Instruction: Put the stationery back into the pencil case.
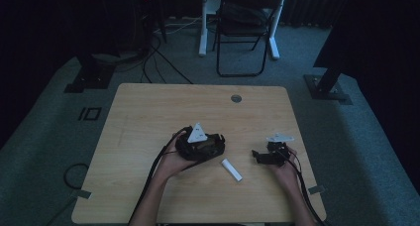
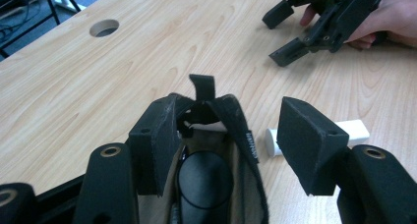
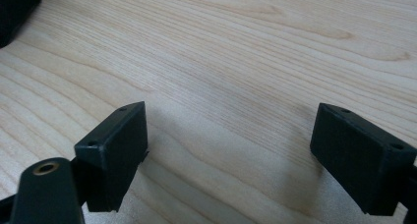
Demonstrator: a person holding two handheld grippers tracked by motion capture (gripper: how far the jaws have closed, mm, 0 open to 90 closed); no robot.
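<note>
Two things sit on your counter (image 1: 148, 112): an open black pouch (image 2: 211, 150) and a white tube (image 2: 356, 130) just beside it. Your left gripper (image 2: 231, 145) has one of its spread fingers (image 2: 155, 145) inside the pouch's mouth, pressing nothing. Your right gripper (image 3: 246, 155) rests open and empty on bare wood, so the tube, I judge, is yet to go in.

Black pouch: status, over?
Left tongs open, straddling the open black pouch. Right tongs open, nothing between them, over bare table. White tube beside the pouch, untouched.

Dim, bluish high view (room behind nearly black), brighter gripper views, soft shadows, near fingers slightly blurred
</note>
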